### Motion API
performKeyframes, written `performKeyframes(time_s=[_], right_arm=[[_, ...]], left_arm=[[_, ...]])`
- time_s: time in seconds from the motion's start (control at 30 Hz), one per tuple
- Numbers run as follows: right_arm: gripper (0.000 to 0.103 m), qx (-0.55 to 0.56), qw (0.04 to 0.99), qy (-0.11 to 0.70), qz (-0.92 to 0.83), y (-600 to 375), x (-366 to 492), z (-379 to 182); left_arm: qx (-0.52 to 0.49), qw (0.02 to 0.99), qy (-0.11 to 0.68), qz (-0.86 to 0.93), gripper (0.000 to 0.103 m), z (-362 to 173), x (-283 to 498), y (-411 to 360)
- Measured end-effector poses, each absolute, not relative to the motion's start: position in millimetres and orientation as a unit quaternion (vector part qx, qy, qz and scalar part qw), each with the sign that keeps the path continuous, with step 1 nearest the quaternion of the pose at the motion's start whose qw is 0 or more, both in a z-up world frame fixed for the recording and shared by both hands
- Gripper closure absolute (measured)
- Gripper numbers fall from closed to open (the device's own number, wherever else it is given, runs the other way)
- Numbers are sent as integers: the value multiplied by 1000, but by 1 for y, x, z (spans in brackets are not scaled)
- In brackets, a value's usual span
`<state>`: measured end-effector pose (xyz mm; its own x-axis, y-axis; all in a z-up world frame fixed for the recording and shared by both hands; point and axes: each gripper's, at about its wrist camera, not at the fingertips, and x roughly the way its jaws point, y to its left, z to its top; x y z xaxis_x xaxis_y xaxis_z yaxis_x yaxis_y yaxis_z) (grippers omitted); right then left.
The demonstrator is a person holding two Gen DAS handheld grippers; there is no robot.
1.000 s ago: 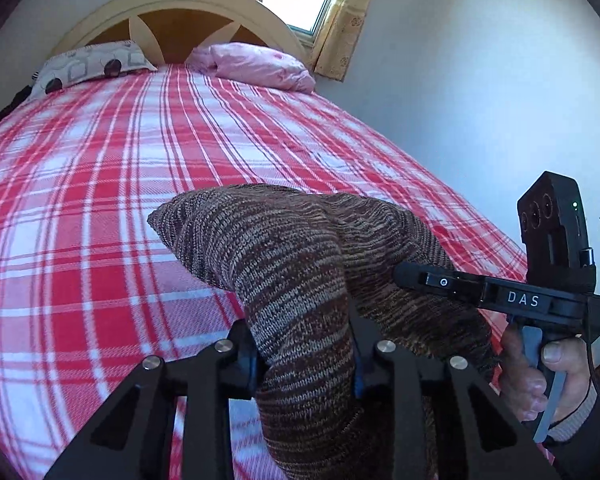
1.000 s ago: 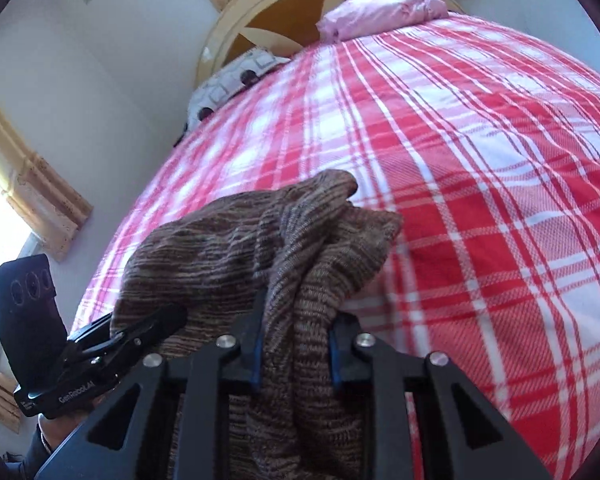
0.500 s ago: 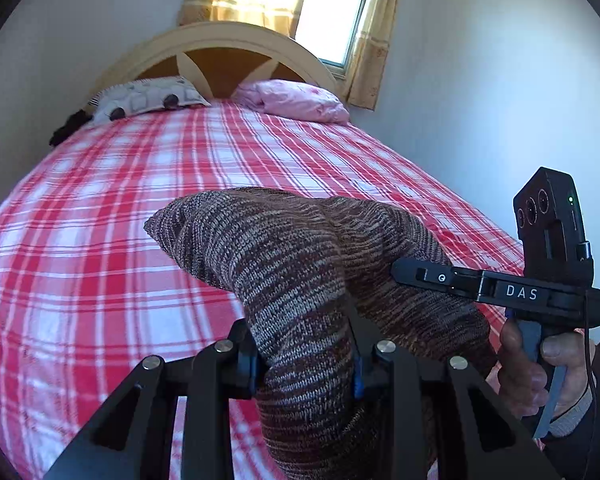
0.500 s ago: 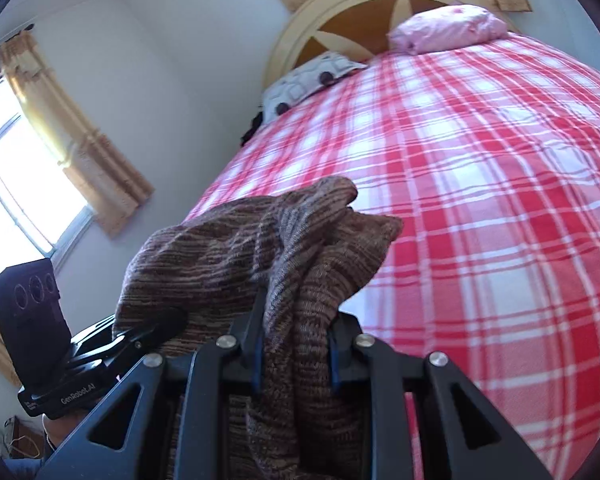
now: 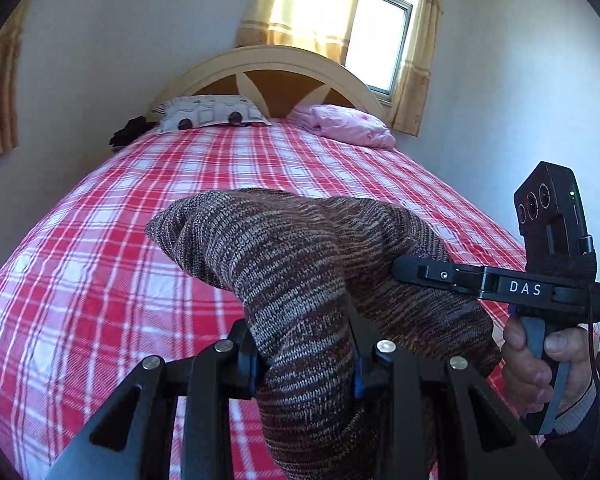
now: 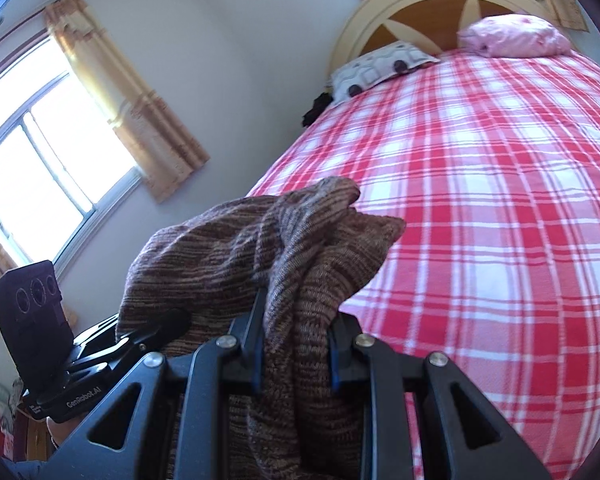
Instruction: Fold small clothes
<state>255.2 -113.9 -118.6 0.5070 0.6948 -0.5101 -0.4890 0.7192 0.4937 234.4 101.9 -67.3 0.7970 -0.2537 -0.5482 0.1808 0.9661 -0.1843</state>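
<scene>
Sweater (image 5: 300, 264) (one), two pillows (image 5: 210, 114)

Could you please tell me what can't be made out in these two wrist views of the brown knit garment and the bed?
- Left wrist view: the lower part of the knit garment is cut off by the bottom edge and by the left gripper.
- Right wrist view: the garment's shape is bunched and hidden behind the right gripper.
- Both views: the dark item beside the patterned pillow is too small to identify.
</scene>
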Motion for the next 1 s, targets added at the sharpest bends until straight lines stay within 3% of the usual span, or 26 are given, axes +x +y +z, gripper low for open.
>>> performKeyframes(time_s=[0.53, 1.0], right_arm=[[77, 102, 831, 378, 395, -13, 253, -140], [77, 96, 815, 416, 391, 20, 266, -172]], left_arm=[[-96, 947, 304, -43, 70, -84, 197, 199], [-126, 933, 335, -34, 70, -121, 208, 229]])
